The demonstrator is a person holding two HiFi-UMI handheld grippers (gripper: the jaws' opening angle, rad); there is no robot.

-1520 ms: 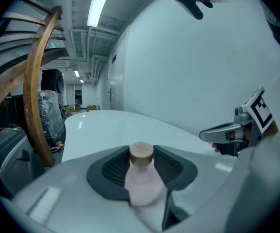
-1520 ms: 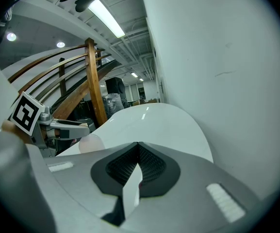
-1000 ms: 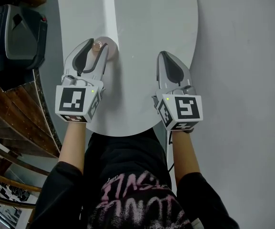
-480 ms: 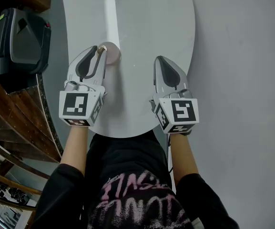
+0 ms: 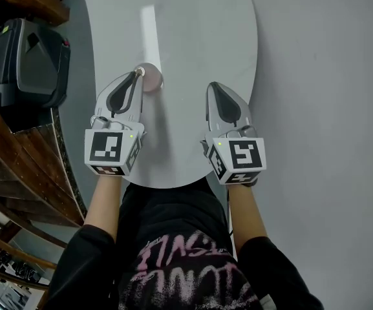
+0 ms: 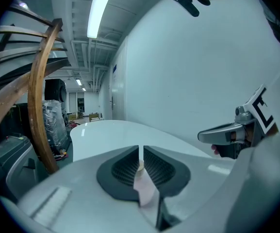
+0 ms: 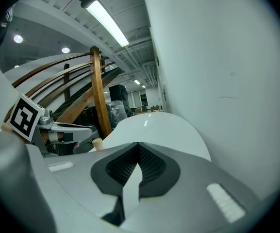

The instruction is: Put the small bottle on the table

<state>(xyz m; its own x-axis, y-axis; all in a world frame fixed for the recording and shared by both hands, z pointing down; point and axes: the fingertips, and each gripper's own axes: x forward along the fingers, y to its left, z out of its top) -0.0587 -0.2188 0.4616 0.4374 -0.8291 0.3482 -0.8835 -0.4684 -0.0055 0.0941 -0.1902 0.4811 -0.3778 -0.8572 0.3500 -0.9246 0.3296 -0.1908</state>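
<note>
A small pink bottle [image 5: 151, 80] with a cork top [image 5: 139, 72] is over the left side of the white oval table [image 5: 192, 37]. My left gripper [image 5: 136, 76] is shut on it at the neck. In the left gripper view the bottle [image 6: 144, 188] sits pinched between the ribbed pads, under the left gripper's [image 6: 140, 152] tips. Whether the bottle rests on the tabletop I cannot tell. My right gripper [image 5: 213, 86] hovers over the table's near right part, shut with nothing in it. The right gripper [image 7: 138, 147] view shows the cork [image 7: 97, 143] by the left gripper [image 7: 67, 130].
A dark grey case [image 5: 28, 57] stands on the floor left of the table. Curved wooden rails [image 5: 18, 166] run along the near left. Grey floor [image 5: 328, 108] lies to the right. The person's torso is against the table's near edge.
The left jaws, open around the bottle a second ago, have closed on it. Both grippers sit slightly lower in the head view.
</note>
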